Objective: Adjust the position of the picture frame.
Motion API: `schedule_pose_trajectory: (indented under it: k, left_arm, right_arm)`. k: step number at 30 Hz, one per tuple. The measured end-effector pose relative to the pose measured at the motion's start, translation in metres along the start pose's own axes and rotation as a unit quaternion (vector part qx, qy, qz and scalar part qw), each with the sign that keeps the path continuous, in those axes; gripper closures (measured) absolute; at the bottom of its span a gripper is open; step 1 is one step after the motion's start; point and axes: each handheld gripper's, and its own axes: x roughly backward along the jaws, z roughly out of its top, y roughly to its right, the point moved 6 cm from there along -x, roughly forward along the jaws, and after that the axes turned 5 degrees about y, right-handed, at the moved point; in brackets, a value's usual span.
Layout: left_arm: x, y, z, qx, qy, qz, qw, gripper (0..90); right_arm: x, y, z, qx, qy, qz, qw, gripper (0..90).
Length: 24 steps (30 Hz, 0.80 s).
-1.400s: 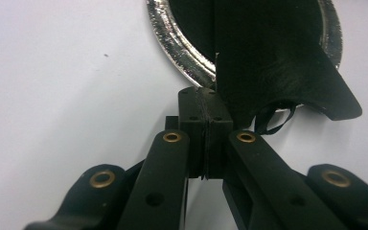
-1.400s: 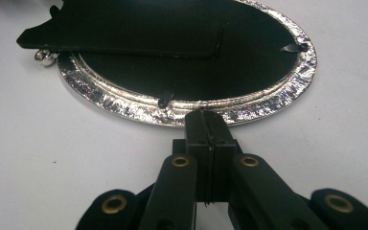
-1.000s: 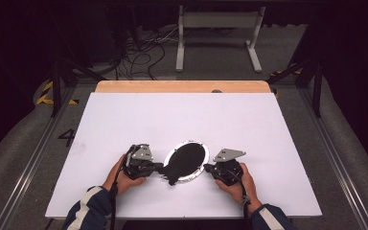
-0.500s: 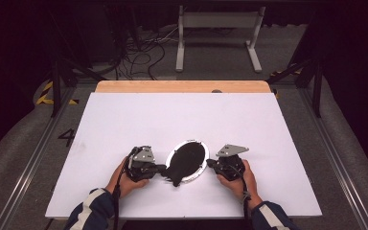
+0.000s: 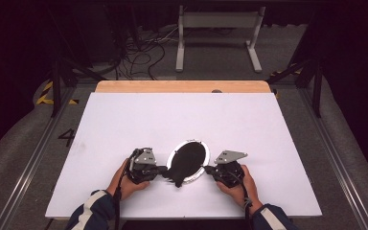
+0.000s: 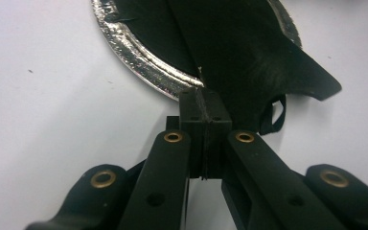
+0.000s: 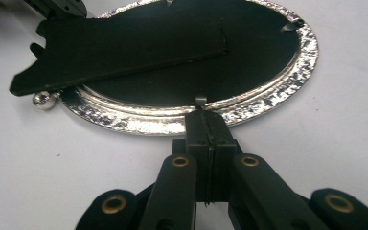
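Observation:
An oval picture frame (image 5: 189,155) lies face down near the table's front edge, with a silver rim (image 7: 273,88) around a black back. A black stand flap (image 7: 124,48) crosses that back and sticks out past the rim toward my left gripper (image 5: 165,168). In the left gripper view my left gripper (image 6: 205,103) is shut, with its tips on the flap (image 6: 268,62) at its edge, just beside the rim (image 6: 139,52). My right gripper (image 7: 206,122) is shut on a small metal tab (image 7: 200,101) at the rim's near side.
The frame rests on a white table top (image 5: 182,120) with a wooden strip (image 5: 182,86) along its far edge. A small silver ball (image 7: 43,99) sits by the rim under the flap's end. Beyond the table stand cables and a metal stand (image 5: 218,33) on the floor.

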Motion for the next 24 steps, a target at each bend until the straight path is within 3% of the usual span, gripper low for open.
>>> schedule_pose_trajectory:
  k: [6,14,24]
  left_arm:
    - [0.000,0.003,-0.001,0.011,0.004,-0.018,0.9998,90.0]
    - [-0.004,0.007,0.001,-0.007,0.004,-0.013,0.9999,90.0]
    - [-0.018,0.015,0.012,-0.024,0.004,-0.012,0.9996,90.0]
  right_arm:
    - [0.000,0.001,0.000,0.000,0.002,-0.003,1.0000,90.0]
    - [-0.001,0.005,0.002,-0.001,0.002,-0.015,0.9999,90.0]
    - [-0.003,0.024,0.005,-0.016,0.008,-0.045,0.9989,90.0]
